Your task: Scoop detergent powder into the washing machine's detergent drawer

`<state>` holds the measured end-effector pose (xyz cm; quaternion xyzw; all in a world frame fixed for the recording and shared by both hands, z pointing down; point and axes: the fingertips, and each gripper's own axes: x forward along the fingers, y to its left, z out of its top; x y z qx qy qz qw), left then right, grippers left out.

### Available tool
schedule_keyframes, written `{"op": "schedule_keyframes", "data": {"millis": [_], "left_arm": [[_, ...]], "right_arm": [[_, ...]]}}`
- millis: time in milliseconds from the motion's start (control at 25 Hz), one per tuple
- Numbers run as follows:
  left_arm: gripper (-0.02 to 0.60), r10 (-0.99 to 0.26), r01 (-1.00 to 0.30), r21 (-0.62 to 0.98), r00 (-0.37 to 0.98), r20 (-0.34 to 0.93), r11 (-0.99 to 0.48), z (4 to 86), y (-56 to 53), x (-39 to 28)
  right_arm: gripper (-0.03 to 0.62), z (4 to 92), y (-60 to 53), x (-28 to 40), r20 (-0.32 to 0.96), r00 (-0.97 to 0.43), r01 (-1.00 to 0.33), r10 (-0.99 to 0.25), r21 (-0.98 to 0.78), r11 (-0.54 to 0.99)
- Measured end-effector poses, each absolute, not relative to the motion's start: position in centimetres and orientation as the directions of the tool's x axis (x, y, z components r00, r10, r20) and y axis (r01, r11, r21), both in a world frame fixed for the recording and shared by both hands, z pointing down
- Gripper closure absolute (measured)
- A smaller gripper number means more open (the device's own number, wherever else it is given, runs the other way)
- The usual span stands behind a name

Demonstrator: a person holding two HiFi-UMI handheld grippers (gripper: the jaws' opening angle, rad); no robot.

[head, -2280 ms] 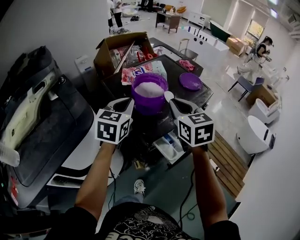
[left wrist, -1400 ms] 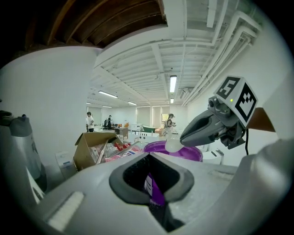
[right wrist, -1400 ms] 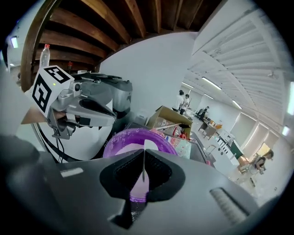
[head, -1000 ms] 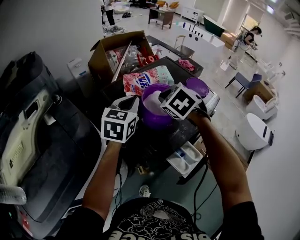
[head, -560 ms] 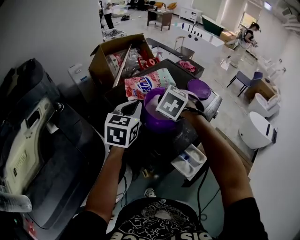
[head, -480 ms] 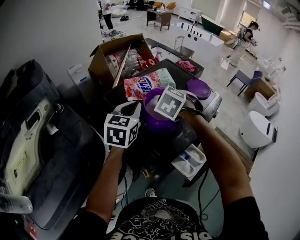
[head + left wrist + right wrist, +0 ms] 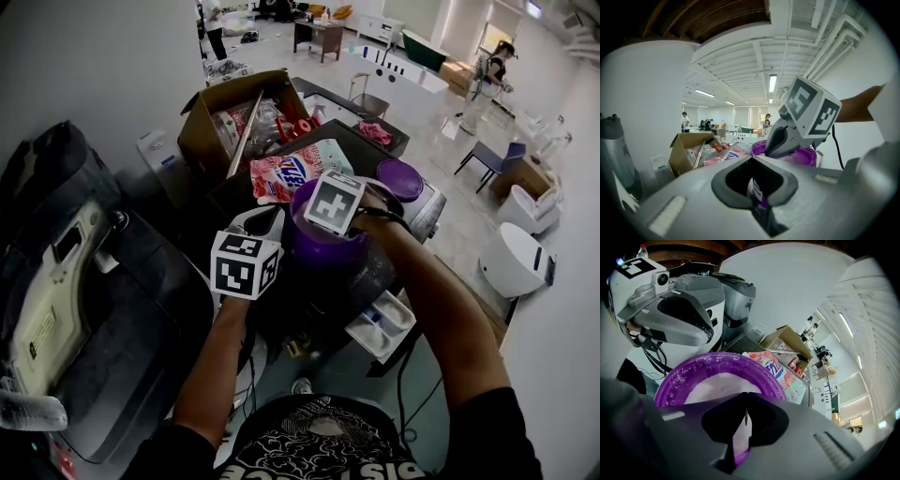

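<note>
The purple tub (image 7: pixel 319 246) sits on the dark top of the washing machine (image 7: pixel 354 142), heaped with white detergent powder (image 7: pixel 719 387) that also dusts its inner rim. The left gripper (image 7: pixel 265 219) is pinched onto the tub's near wall. The right gripper (image 7: pixel 771 149) angles down over the tub's mouth, jaws closed on the thin handle of a pale scoop (image 7: pixel 738 439) that hangs over the powder. Lower down at the machine's front, the detergent drawer (image 7: pixel 384 323) stands pulled out, well apart from the tub. Behind the tub lie a pink and blue detergent bag (image 7: pixel 289 169) and the purple lid (image 7: pixel 400 178), and an open cardboard box (image 7: pixel 217 112) of packets stands beyond them. It's a big white room with a glossy floor, strip lights (image 7: pixel 772 83) overhead and people by tables at the far end.
</note>
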<state>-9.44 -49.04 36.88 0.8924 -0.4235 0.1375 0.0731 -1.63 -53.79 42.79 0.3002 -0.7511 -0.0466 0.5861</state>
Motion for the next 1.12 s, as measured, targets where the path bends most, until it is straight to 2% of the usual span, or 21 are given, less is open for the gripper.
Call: {"op": "schedule_keyframes", "data": {"millis": [1120], "left_arm": [[0.58,-0.715,-0.761,0.017,0.617,0.327,-0.649,37.7,-47.7,-9.0]], "right_arm": [[0.559,44.7,-49.5,-2.6,0.961,-0.155,-0.495,-0.227,0.123,0.86]]}}
